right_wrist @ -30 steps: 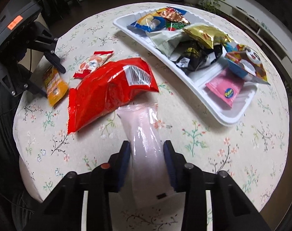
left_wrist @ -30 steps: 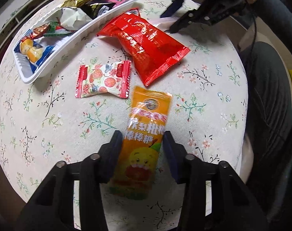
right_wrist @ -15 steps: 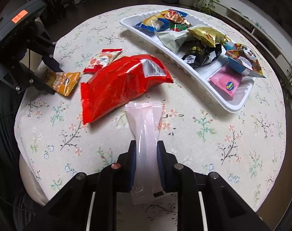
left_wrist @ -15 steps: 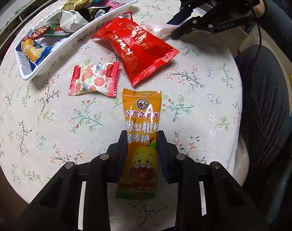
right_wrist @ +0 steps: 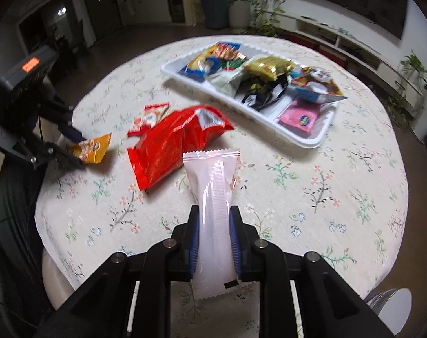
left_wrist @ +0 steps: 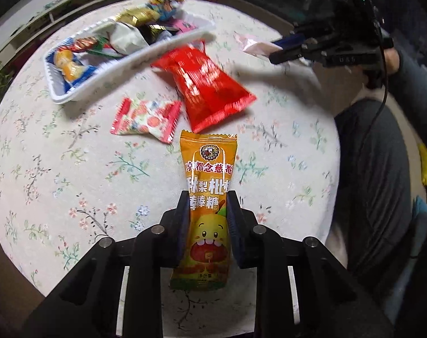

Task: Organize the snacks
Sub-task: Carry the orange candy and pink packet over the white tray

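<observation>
On the far side of the round bench [right_wrist: 354,197] from you sits the white tray [right_wrist: 320,138], long and divided into compartments: a blue-and-orange packet [right_wrist: 213,56] fills one end, a gold wrapper [right_wrist: 269,66] and a black wrapper [right_wrist: 258,93] crowd the middle, and a pink sachet [right_wrist: 299,118] lies flat in the end compartment under a blue cartoon packet [right_wrist: 314,83] that overhangs the rim. Your left tool [left_wrist: 207,197] is clamped on the orange snack stick [left_wrist: 206,197], gripping it at mid-length with the top half sticking out ahead of the fingers and raised off the cloth. Your right tool [right_wrist: 213,211] is likewise closed tight on the pale pink snack stick [right_wrist: 213,191], held lengthwise and lifted. Loose on the bench between the tools and the tray lie the big red bag [right_wrist: 174,140] and, just beside it, the small strawberry-print packet [left_wrist: 145,118]. Your left tool hangs near the bench edge on your side. Bare floral cloth lies open to the right of the red bag, up to the tray's near rim.
</observation>
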Demonstrator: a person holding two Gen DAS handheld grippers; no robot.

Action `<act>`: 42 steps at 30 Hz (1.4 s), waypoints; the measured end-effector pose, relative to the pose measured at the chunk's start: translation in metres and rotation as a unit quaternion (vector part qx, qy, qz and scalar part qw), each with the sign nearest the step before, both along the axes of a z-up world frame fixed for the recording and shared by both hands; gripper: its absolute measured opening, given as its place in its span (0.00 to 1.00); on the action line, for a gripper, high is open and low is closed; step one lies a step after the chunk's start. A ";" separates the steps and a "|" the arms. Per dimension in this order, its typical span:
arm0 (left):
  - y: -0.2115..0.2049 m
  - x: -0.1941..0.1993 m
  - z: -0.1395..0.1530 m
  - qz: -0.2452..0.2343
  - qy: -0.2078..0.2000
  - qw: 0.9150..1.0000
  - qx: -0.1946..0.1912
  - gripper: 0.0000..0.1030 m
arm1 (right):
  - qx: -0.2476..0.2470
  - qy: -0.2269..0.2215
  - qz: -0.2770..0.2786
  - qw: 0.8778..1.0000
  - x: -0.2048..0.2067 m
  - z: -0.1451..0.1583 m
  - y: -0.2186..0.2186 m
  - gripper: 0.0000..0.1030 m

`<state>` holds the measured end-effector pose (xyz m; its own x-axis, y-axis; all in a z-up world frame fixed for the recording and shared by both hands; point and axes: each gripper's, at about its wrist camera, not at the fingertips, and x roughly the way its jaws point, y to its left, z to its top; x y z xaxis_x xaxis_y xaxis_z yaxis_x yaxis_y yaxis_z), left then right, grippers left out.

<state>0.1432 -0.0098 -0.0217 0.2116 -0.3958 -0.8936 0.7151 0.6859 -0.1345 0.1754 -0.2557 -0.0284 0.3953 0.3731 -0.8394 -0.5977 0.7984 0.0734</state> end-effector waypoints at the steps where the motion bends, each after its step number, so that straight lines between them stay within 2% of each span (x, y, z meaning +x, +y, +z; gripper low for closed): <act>1: 0.003 0.002 0.003 0.009 -0.002 1.000 -0.013 0.22 | 0.008 -0.006 -0.009 1.000 -0.002 0.005 -0.003 0.21; 7: 0.032 0.016 0.026 0.061 0.000 0.993 -0.099 0.22 | 0.063 -0.031 -0.064 0.995 -0.001 0.032 -0.015 0.21; 9: 0.033 0.023 0.034 0.078 -0.021 0.992 -0.097 0.22 | 0.081 -0.038 -0.081 0.993 0.000 0.042 -0.017 0.21; 13: 0.036 0.041 0.057 0.109 -0.045 0.986 -0.118 0.22 | 0.098 -0.060 -0.094 0.989 0.002 0.062 -0.010 0.21; 20: 0.035 0.097 0.101 0.173 -0.082 0.967 -0.170 0.22 | 0.136 -0.078 -0.135 0.978 0.027 0.093 0.002 0.21; 25: 0.033 0.145 0.119 0.207 -0.085 0.956 -0.192 0.22 | 0.155 -0.090 -0.175 0.968 0.062 0.112 0.011 0.21; 30: 0.019 0.194 0.115 0.233 -0.074 0.952 -0.184 0.22 | 0.160 -0.085 -0.206 0.962 0.101 0.115 0.021 0.21; 32: 0.010 0.209 0.108 0.232 -0.062 0.954 -0.179 0.22 | 0.158 -0.074 -0.214 0.961 0.116 0.111 0.026 0.21; 39: -0.013 0.252 0.076 0.253 -0.027 0.952 -0.173 0.22 | 0.149 -0.026 -0.251 0.956 0.164 0.076 0.043 0.21; 42: -0.021 0.263 0.058 0.255 -0.015 0.954 -0.158 0.22 | 0.133 -0.018 -0.268 0.954 0.175 0.064 0.046 0.21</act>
<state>0.4063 -0.0305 0.0366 0.4726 -0.4837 -0.7367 0.3058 0.8740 -0.3776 0.3507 -0.2102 0.0354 0.6162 0.3076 -0.7250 -0.1149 0.9458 0.3037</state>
